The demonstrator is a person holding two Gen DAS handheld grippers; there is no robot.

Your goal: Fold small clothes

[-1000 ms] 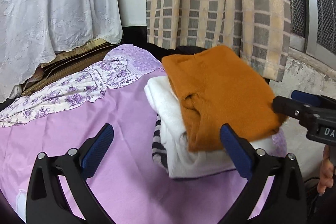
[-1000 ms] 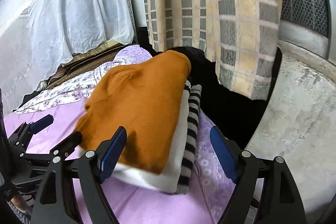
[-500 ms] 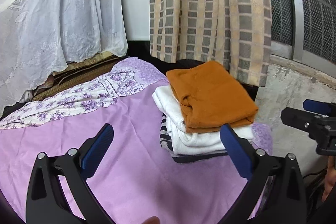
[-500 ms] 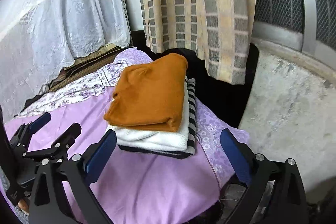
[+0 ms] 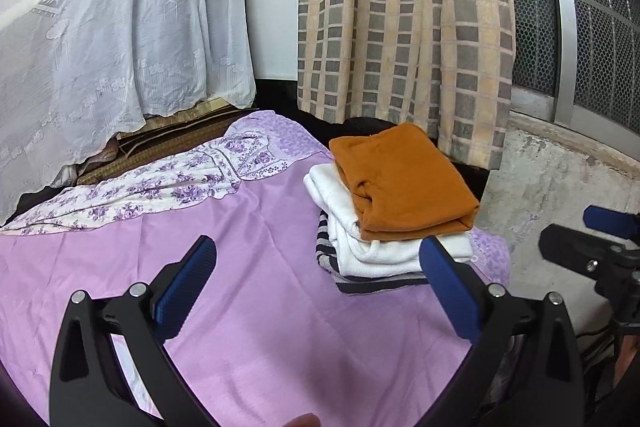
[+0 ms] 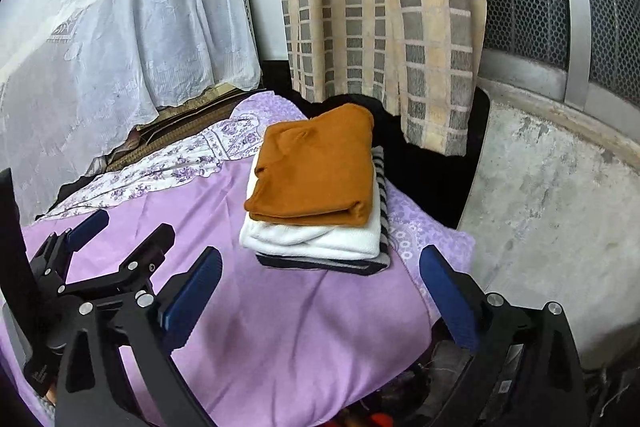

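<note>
So the stack sits at the far right corner of the purple sheet (image 5: 248, 307), centre-right in both wrist views; orange piece (image 6: 320, 167) on top, white one (image 6: 312, 239) under it, striped one (image 6: 382, 187) at the bottom, all folded and squared up; left gripper (image 5: 316, 291) spread wide with nothing in it, right gripper (image 6: 320, 291) same, wide and empty; both hang short of the pile, not touching it; the pile lies ahead of the right gripper and off to the right of the left one, so I'd guess the right hand is nearer; no unfolded garment in view that I can spot, looks about done to me.
</note>
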